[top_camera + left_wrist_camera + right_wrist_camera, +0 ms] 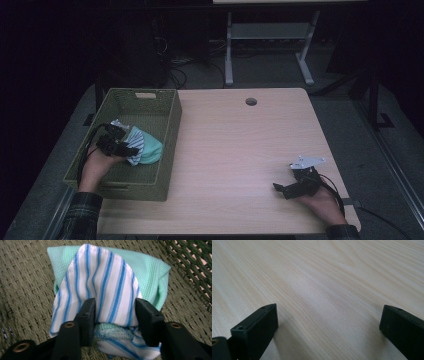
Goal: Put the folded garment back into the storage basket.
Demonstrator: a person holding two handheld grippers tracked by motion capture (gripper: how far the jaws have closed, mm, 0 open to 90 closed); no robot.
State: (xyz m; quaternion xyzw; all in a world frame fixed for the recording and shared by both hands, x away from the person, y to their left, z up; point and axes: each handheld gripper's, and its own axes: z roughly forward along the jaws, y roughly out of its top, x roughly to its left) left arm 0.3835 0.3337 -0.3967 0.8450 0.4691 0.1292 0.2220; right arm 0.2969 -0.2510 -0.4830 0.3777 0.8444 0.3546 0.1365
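Far left, high view: woven olive-green basket (170,125), rectangular, straight walls, with slot handles cut in its short ends. It sits on the left part of the table, its near-left corner overhanging the table edge. Its floor is a tight, ribbed weave; in the left gripper view the side wall is a looser lattice with light showing through.

Inside the basket, toward its right wall: the folded cloths (110,287). A white cloth with blue stripes, hemmed edge, is draped in a rounded peak over a mint-green waffle-textured one (a fringed green edge shows below it, between the jaws).

Left gripper (120,142) is down inside the basket at the cloths. Its jaws stand half-wide with the striped cloth between them; the left pad lies against the fabric, the right pad only at its edge, no visible squeeze, so it reads as released. Bare basket floor lies to the left of and beyond the cloths.

Centre: pale wood-grain table (240,145), matte laminate, rounded corners, with a round cable hole near the far edge.

Right: right gripper (292,187) rests low near the table's front-right corner, jaws wide apart over bare wood, holding nothing.
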